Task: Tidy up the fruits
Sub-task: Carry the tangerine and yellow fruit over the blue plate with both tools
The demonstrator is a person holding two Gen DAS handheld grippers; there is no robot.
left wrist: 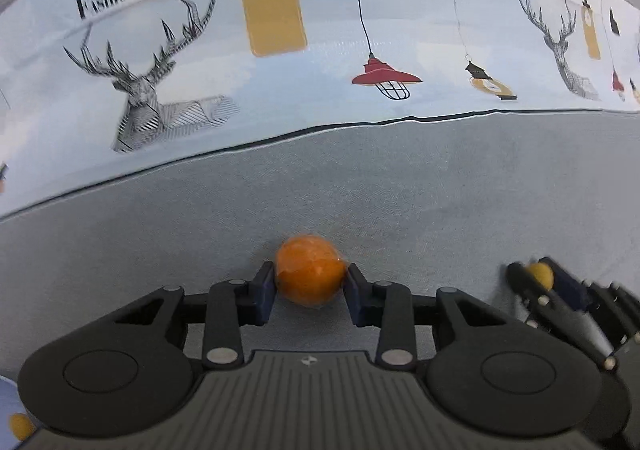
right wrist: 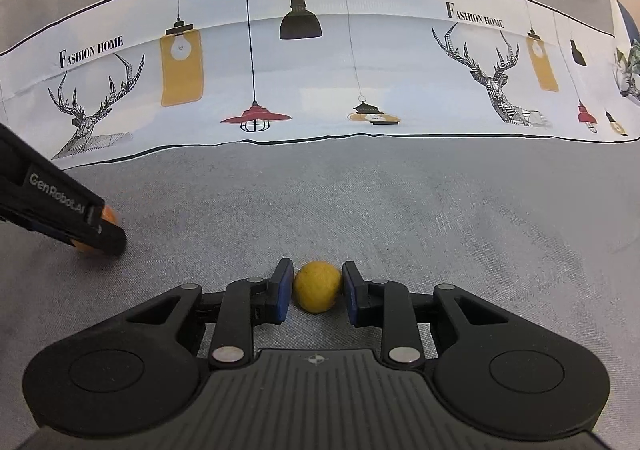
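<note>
Both grippers appear to be at the grasp stage of sorting the fruit, each with a piece between its fingers on the grey cloth surface (right wrist: 400,210). The left gripper (left wrist: 311,282) is pinching the orange fruit (left wrist: 310,276): both blue pads touch its sides, and a thin clear film seems to wrap it, creased where the pads press. The right gripper (right wrist: 317,288) straddles the smaller yellow fruit (right wrist: 317,286), its right pad touching; on the left a sliver of gap may remain, so the grip looks nearly closed on it rather than surely firm, and the view is too foreshortened to settle that. Both fruits sit well in from the far edge of the surface, where the printed backdrop (right wrist: 320,82) with deer and lamps rises, and near each other, the orange one to the left. The next move likely calls for a secure squeeze on the yellow fruit, then a lift of both toward wherever the fruit is gathered; a pale blue object (left wrist: 8,410) at the lower left corner of the left wrist view, with another yellow fruit (left wrist: 21,426) on it, may be that place.
</note>
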